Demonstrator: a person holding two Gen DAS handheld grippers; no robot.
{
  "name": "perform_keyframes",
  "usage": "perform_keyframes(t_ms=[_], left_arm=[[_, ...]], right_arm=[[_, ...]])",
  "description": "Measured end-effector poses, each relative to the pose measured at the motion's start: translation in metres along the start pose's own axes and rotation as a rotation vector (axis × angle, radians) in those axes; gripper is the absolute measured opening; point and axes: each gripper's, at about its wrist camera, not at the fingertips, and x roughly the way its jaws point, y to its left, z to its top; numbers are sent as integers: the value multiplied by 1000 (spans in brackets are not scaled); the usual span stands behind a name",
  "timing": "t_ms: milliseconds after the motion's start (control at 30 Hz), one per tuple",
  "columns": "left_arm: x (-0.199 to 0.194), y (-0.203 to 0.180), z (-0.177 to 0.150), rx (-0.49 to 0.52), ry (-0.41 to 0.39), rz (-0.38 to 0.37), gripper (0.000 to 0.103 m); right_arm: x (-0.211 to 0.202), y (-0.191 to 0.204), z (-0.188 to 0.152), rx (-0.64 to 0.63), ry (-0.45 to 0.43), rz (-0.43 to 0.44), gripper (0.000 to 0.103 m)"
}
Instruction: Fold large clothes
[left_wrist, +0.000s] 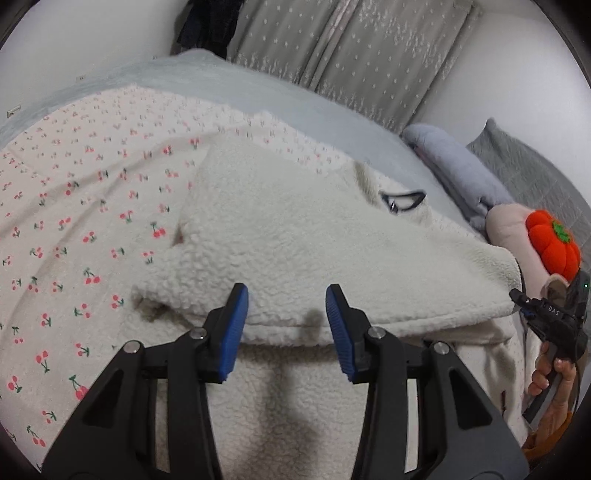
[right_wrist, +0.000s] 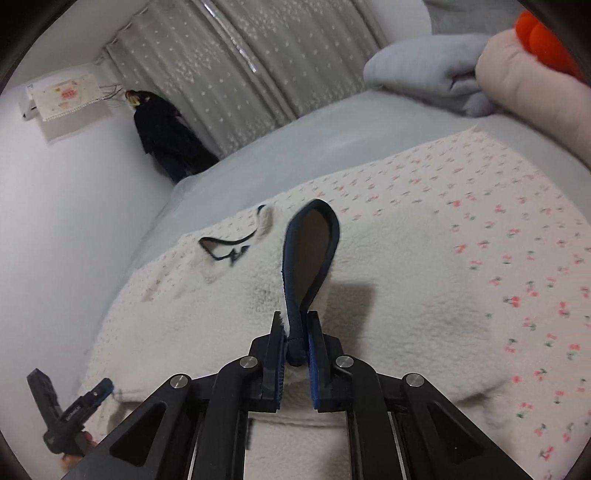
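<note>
A white fleece (left_wrist: 295, 240) lies spread on the cherry-print sheet (left_wrist: 74, 221) on the bed. The right gripper (right_wrist: 295, 334) has its fingers clamped on the fleece's dark cuff (right_wrist: 312, 251), lifting it. The left gripper (left_wrist: 287, 306) hovers over a folded edge, fingers partly open, holding nothing.

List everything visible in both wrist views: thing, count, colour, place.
Fleece: one, cream, spread on the bed, dark-trimmed edge pinched by right gripper.
Sheet: one, white with red cherries, under the fleece.
Curtain: one, grey with white specks, behind the bed.
Pillows: several, grey and pink, at the bedhead.
Pumpkin: one, orange, on the pink pillow.
Dark clothing: one, hanging in the corner.
Left gripper: black, blue pads, open over the fleece hem.
Right gripper: shut on the trim.
Hand: one, holding the right gripper.
</note>
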Motion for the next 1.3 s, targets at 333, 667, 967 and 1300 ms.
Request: perform_keyframes(t_ms=[333,667,967,1300], left_arm=[[14,9,-9,-45,70,12,32],[-31,6,-25,-20,97,60,63],[-68,14,-61,89,158,199,78],[-117,57,-110,26,284,185,79]], right_arm=[[36,1,-24,-51,107,-144,18],[-67,-27,-55,27,101,-49,73],[-126,-58,-111,27,164,-54,79],[-168,-104,-146,54,255,-26,80]])
